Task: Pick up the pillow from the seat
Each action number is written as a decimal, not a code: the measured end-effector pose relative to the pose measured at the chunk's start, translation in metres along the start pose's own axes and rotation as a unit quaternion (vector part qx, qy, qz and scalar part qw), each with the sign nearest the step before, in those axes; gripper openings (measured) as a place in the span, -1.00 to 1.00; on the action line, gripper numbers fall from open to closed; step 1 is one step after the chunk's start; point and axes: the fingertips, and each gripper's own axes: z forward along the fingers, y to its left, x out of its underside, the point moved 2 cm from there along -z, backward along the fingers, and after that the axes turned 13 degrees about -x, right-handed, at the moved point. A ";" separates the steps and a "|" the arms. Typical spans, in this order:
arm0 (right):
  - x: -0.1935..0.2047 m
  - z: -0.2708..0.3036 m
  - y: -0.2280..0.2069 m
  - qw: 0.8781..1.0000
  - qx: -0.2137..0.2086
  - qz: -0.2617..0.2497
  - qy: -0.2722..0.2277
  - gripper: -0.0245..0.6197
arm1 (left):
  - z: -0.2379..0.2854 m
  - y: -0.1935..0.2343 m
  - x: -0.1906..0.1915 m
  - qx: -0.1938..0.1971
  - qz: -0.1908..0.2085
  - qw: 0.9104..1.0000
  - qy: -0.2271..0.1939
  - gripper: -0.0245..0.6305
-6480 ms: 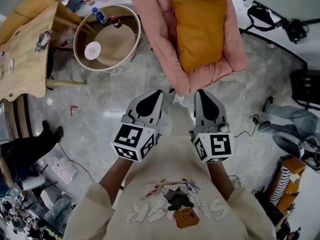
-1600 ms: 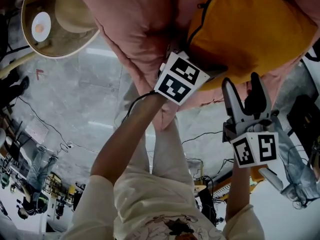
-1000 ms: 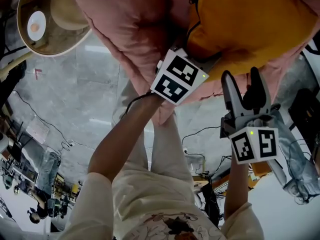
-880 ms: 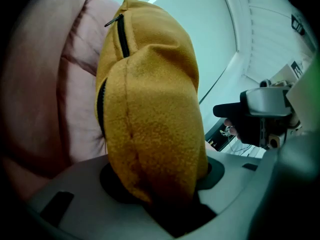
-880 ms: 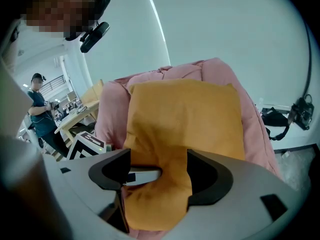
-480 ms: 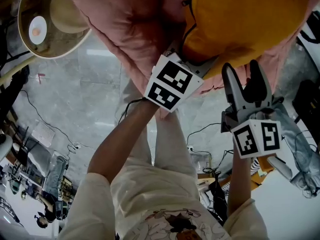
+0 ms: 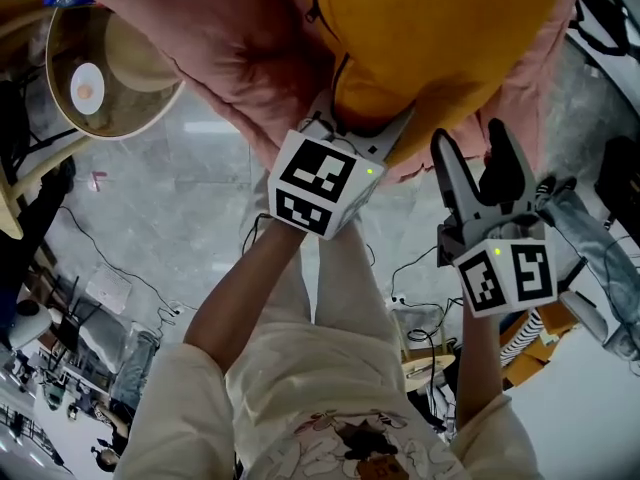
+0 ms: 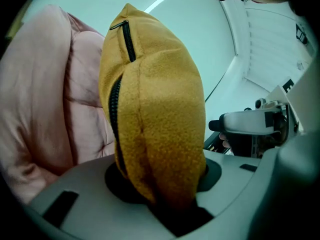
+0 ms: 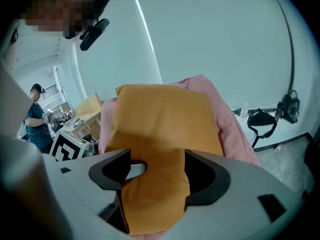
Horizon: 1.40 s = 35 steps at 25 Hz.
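fingers (image 8: 70, 189) of the left gripper (image 8: 162, 184) are clenching on a lower corner of the orange pillow (image 8: 155, 104), having just been closing on it. the fabric is bunching between them, with the zipper running up its edge. the right gripper (image 9: 155, 176) is hanging near the left one, its fingers (image 9: 212, 176) standing apart and not pressing; the pillow is showing in their gap. the pillow is lying against the pink seat (image 7: 230, 48); whether it is clear of the cushion i cannot tell. a round wooden table (image 7: 135, 53) is standing off to the left.
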 end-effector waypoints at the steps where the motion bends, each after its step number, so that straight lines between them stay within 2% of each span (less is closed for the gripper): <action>1: -0.003 -0.005 0.001 1.000 0.002 0.000 -0.002 0.16 | -0.004 -0.001 -0.005 -0.004 -0.005 1.000 -0.002 -0.38; 10: -0.022 -0.032 0.014 1.000 0.006 -0.004 -0.014 0.16 | -0.041 -0.002 -0.040 -0.037 -0.012 0.999 -0.018 -0.38; 21: -0.047 -0.048 0.043 0.999 0.012 -0.001 -0.034 0.14 | -0.079 -0.017 -0.071 -0.025 -0.007 0.999 -0.021 -0.38; 23: -0.055 -0.055 0.049 0.999 0.020 -0.006 -0.041 0.00 | -0.088 -0.023 -0.078 -0.022 -0.005 0.999 -0.024 -0.38; 27: -0.067 -0.073 0.063 0.998 0.031 -0.014 -0.061 -0.42 | -0.106 -0.034 -0.089 -0.014 0.003 1.000 -0.027 -0.38; 31: -0.075 -0.088 0.074 0.996 0.037 -0.003 -0.080 -0.59 | -0.123 -0.043 -0.102 -0.009 0.002 0.999 -0.033 -0.37; 35: -0.081 -0.096 0.084 0.996 0.037 -0.010 -0.084 -0.62 | -0.138 -0.050 -0.115 -0.011 0.008 0.999 -0.046 -0.37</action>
